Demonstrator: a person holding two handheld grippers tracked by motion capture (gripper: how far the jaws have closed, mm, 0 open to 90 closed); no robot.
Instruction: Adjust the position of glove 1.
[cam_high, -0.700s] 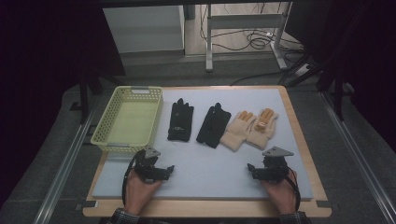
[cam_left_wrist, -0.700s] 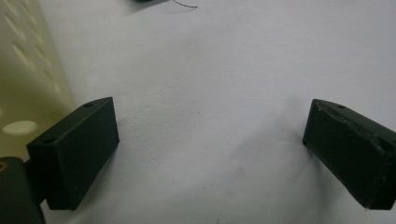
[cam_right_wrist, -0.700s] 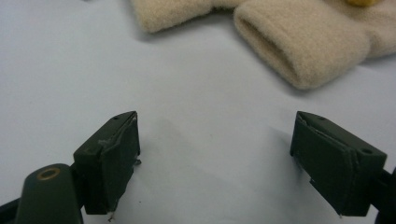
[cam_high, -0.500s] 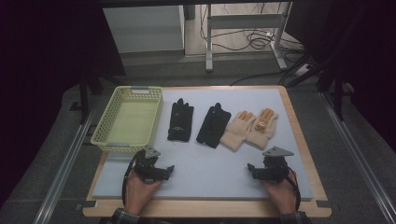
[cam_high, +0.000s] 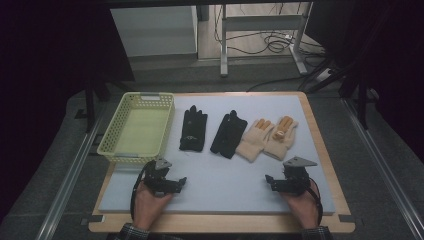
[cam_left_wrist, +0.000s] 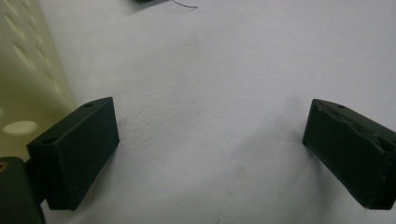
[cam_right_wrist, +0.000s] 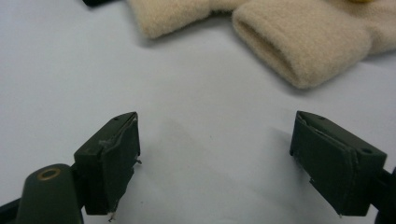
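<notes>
Left gripper (cam_high: 172, 184) held low over the near left of the mat, jaws spread wide with nothing between them; blocky black pads (cam_left_wrist: 77, 151), matte and slightly scuffed, framing bare mat in the left gripper view. Right gripper (cam_high: 274, 182) held low over the near right, jaws likewise spread and empty; dark rectangular pads (cam_right_wrist: 112, 161) with chipped, frayed edges. Beneath both, a pale grey-white foam mat (cam_high: 225, 175), smooth with a faint grain, lying on a light wooden board (cam_high: 320, 140). Just ahead of the right gripper, two cream knitted gloves (cam_high: 267, 137), soft and fuzzy, side by side and touching, orange on the fingertips; ribbed cuffs (cam_right_wrist: 280, 46) open toward the gripper, rounded and thick, near but apart from the pads. To the left of those, two black gloves (cam_high: 212, 131), flat, fingers pointing away, the right one tilted and just beside the cream pair, the left one upright and a little apart. Farther left, a pale yellow plastic basket (cam_high: 112, 135), rectangular, walls pierced with rows of small holes, sitting at the far left corner of the mat; its perforated wall (cam_left_wrist: 28, 70) close beside the left gripper's pad.
</notes>
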